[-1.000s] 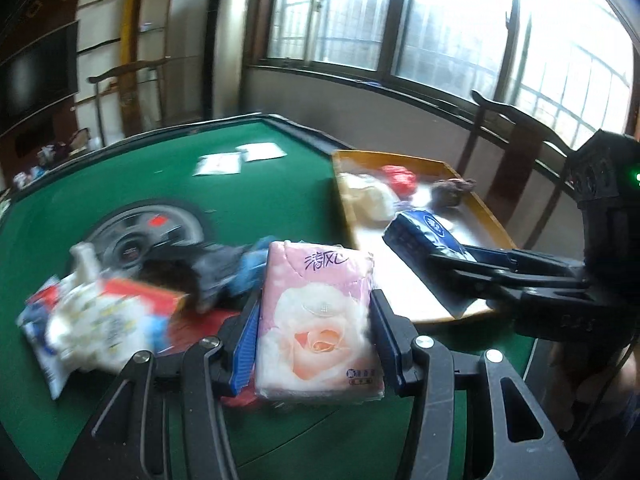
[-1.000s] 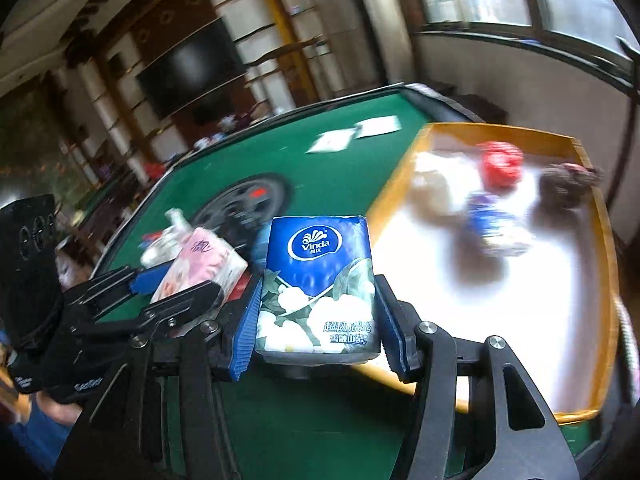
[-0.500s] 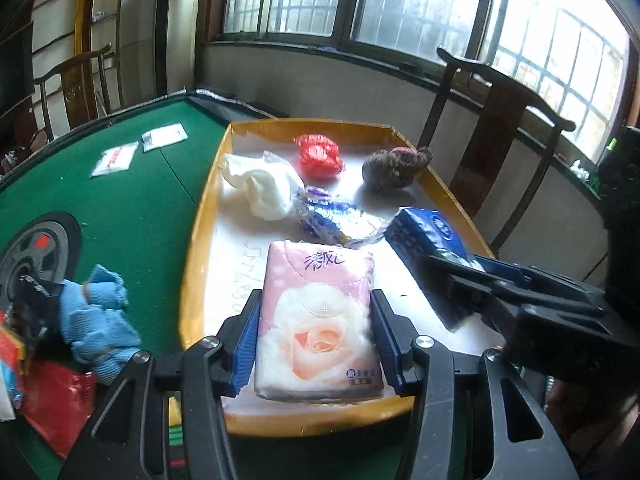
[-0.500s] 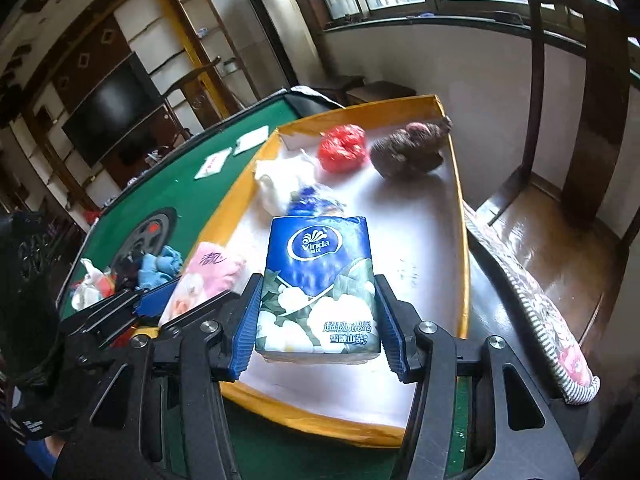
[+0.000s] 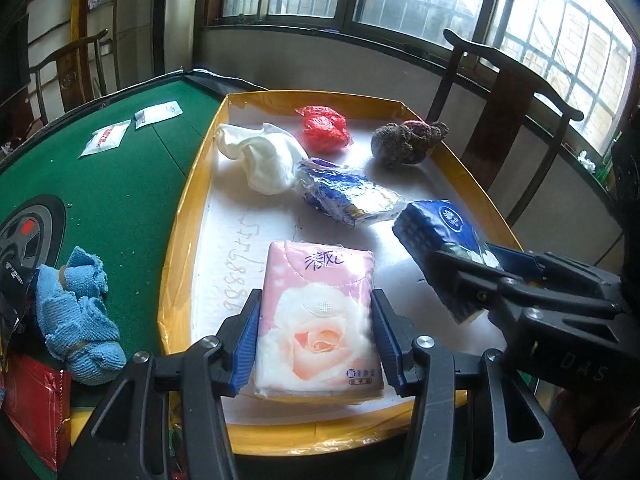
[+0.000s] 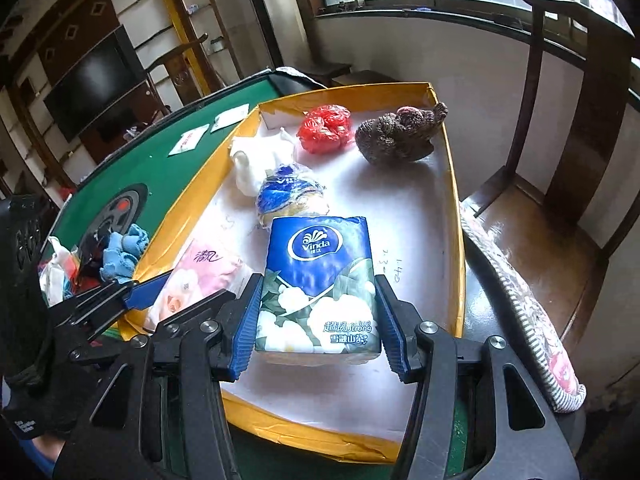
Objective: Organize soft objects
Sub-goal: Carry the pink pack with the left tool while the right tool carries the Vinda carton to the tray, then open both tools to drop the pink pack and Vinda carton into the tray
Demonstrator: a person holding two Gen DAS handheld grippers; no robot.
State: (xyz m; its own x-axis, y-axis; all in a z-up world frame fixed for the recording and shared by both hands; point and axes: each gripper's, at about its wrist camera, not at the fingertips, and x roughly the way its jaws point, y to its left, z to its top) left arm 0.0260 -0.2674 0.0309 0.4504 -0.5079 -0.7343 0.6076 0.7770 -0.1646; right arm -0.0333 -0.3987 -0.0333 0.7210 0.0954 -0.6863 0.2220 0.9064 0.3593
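Pink tissue pack (image 5: 318, 320) clamped in left gripper (image 5: 318, 342), blue tissue pack (image 6: 318, 284) in right gripper (image 6: 318, 330), over tray (image 5: 188, 200)

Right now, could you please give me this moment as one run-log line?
left hand-held gripper: grips pink tissue pack | right hand-held gripper: grips blue tissue pack | both over tray

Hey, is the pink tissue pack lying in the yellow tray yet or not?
Not yet. The pink tissue pack is clamped in the left tool above the yellow tray; whether it touches the floor, cannot tell.
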